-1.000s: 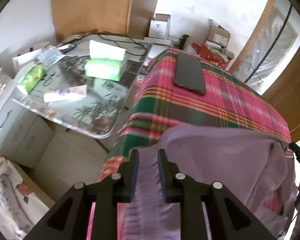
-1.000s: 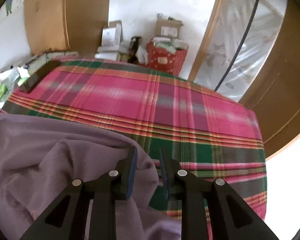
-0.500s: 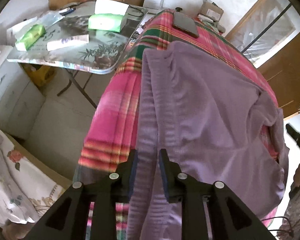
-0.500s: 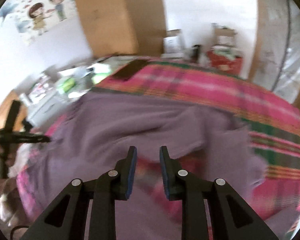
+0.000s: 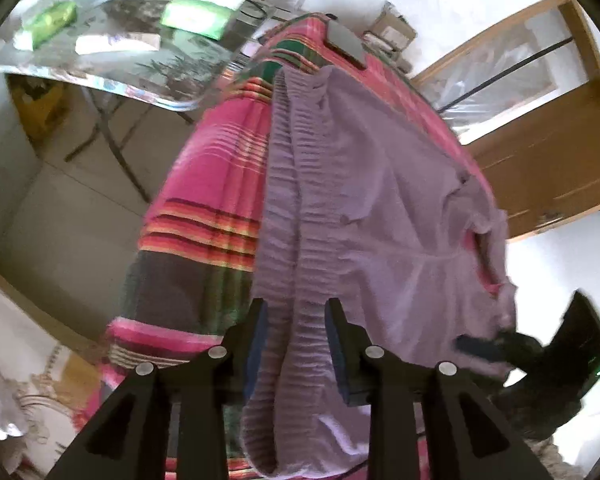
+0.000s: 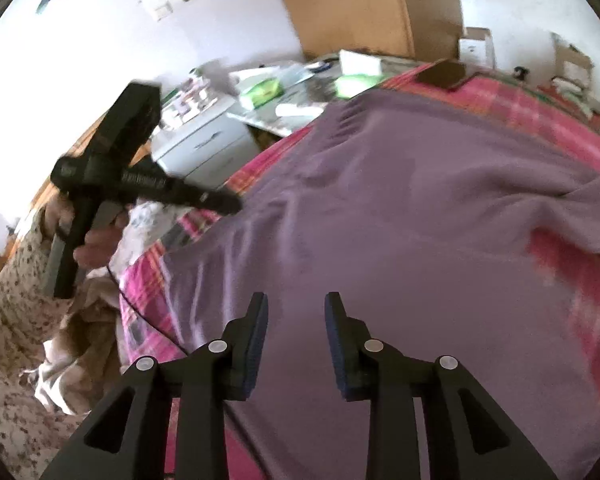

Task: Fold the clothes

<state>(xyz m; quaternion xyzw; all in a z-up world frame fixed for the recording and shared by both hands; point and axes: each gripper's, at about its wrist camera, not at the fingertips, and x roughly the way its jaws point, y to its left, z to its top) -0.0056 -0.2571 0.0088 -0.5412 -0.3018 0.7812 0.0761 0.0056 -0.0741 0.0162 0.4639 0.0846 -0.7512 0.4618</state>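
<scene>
A lilac knitted garment lies spread over a bed covered by a pink, green and orange plaid blanket; its soft, slightly fuzzy body wrinkles into shallow folds, and a ribbed band runs lengthwise along its left edge and hangs over the near end of the bed. The left gripper points steeply down at that band: its black fingers, faced with dark blue pads, are opening, with the ribbed fabric passing between them and no clear pressure from the pads. The right gripper hovers above the smooth middle of the garment, its fingers likewise opening with nothing clamped between them; the cloth beneath is motion-blurred. In the right wrist view a hand in a pale speckled sleeve holds the left gripper's handle at the left. A flat dark rectangular object rests on the far end of the blanket. Beyond the bed on the left stands a glossy glass-topped desk carrying green packets.
</scene>
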